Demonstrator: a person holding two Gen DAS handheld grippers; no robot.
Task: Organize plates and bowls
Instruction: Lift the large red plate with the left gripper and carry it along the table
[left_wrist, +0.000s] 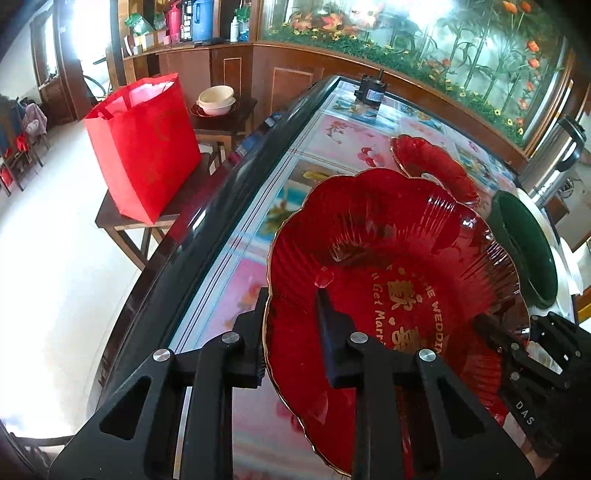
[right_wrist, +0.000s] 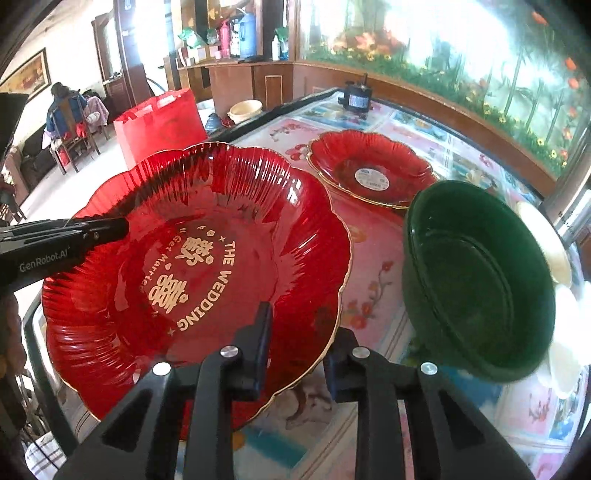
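Large red glass plate (right_wrist: 199, 266), scalloped rim with gold edge, gold lettering "THE WEDDING" in the well. It is gripped from two sides and sits tilted above the tabletop (right_wrist: 373, 258), which is glass over a floral print.

Left gripper (left_wrist: 291, 317): jaws pinching the plate's rim, one finger under the edge, the other on the inner face. In the right wrist view the same gripper (right_wrist: 122, 227) reaches in from the left onto the plate's far-left rim.

Right gripper (right_wrist: 299, 332): jaws clamped on the near-right rim, one finger inside the plate, the other outside below the gold edge. It shows in the left wrist view at the plate's right edge (left_wrist: 517, 332).

Smaller red plate (right_wrist: 369, 170) lies flat on the tabletop beyond, a white label in its centre. Dark green bowl (right_wrist: 480, 280) sits tilted to the right, against pale dishes (right_wrist: 554, 251). Red bag (left_wrist: 144, 144) stands on a side table (left_wrist: 110, 218) off the tabletop's left edge.
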